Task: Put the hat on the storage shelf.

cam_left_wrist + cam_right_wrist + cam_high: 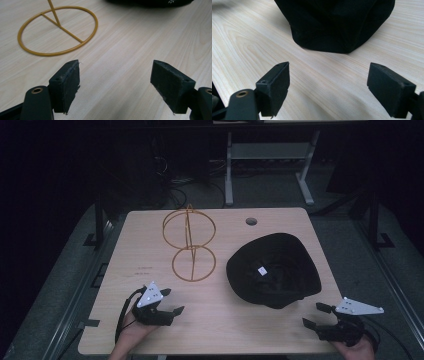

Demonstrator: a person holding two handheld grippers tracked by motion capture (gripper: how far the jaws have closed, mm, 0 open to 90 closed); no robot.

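While we hold both grippers low at the table's near edge:
Left gripper: jaws spread, empty; gold wire stand just ahead.
Right gripper: jaws spread, empty; black hat ahead, untouched.

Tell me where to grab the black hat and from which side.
Probably take the black hat by its near edge, the part facing the right gripper. It lies opening up on the table, so its soft rim is exposed there, with bare wood between the open jaws and it. Come in low from the person's side.
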